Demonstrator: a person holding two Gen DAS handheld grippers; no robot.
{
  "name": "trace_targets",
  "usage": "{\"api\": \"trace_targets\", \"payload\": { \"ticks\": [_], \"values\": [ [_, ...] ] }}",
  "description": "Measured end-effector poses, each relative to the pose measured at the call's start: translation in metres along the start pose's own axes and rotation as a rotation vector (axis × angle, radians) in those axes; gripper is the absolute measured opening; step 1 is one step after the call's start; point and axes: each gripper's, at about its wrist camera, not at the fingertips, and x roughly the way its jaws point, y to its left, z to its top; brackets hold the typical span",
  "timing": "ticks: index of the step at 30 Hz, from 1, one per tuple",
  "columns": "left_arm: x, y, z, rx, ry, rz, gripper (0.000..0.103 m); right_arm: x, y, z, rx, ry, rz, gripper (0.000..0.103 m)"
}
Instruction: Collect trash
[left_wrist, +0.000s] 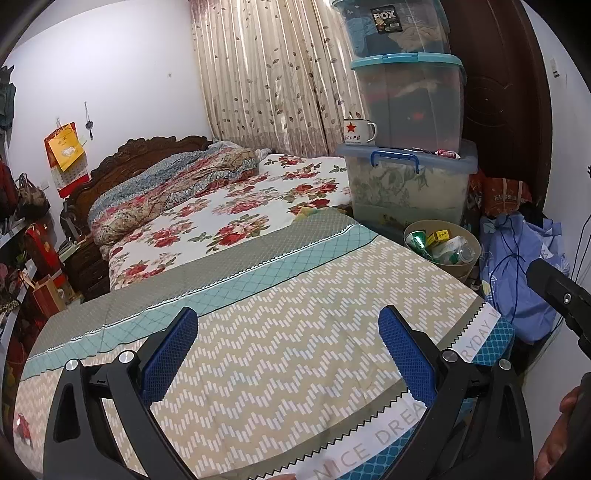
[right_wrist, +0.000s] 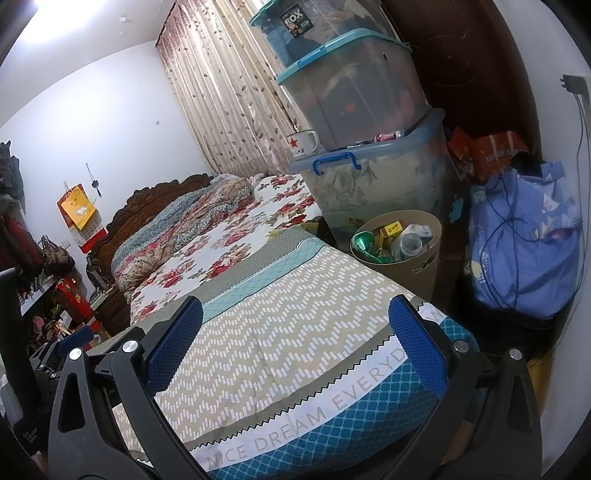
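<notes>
The left gripper (left_wrist: 288, 354) hangs over the zigzag bedspread (left_wrist: 280, 332) with its blue pads spread wide and nothing between them. The right gripper (right_wrist: 295, 347) is likewise spread and empty. Past the bed's corner, on the floor below the stacked storage boxes (right_wrist: 373, 184), stands the beige wastebasket (right_wrist: 417, 269) holding a plastic bottle (right_wrist: 410, 243), a green wrapper (right_wrist: 364, 242) and a yellow carton (right_wrist: 391, 229).

Floral bed (left_wrist: 236, 206), stacked storage boxes (left_wrist: 410, 110), enamel mug (left_wrist: 357, 131), blue bag (right_wrist: 524, 251).
</notes>
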Motion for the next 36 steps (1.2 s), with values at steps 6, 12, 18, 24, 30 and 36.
{"api": "trace_targets", "payload": {
  "ticks": [6,12,18,24,30,36],
  "values": [
    [0.0022,-0.0013,-0.0015,0.008,0.017,-0.008,0.094,0.0016,0.0009,-0.0007,-0.001,0.006,0.004,0.100],
    [0.0033,-0.0045,-0.0028,0.014,0.030,-0.010,0.094,0.0026,0.0012,-0.0025,0.000,0.008,0.002,0.100],
    [0.0040,0.0019,-0.0049,-0.016,0.037,-0.039,0.094,0.0036,0.0005,-0.0034,-0.004,0.011,0.004,0.100],
    [0.0023,0.0009,-0.0053,-0.015,0.032,-0.043,0.094,0.0039,0.0003,-0.0032,-0.005,0.009,0.003,0.100],
    [0.0048,0.0026,-0.0066,-0.017,0.051,-0.050,0.094,0.0045,-0.0006,-0.0042,-0.004,0.012,0.004,0.100],
    [0.0062,0.0014,-0.0066,-0.010,0.055,-0.036,0.094,0.0048,-0.0004,-0.0037,-0.004,0.012,0.004,0.100]
  ]
}}
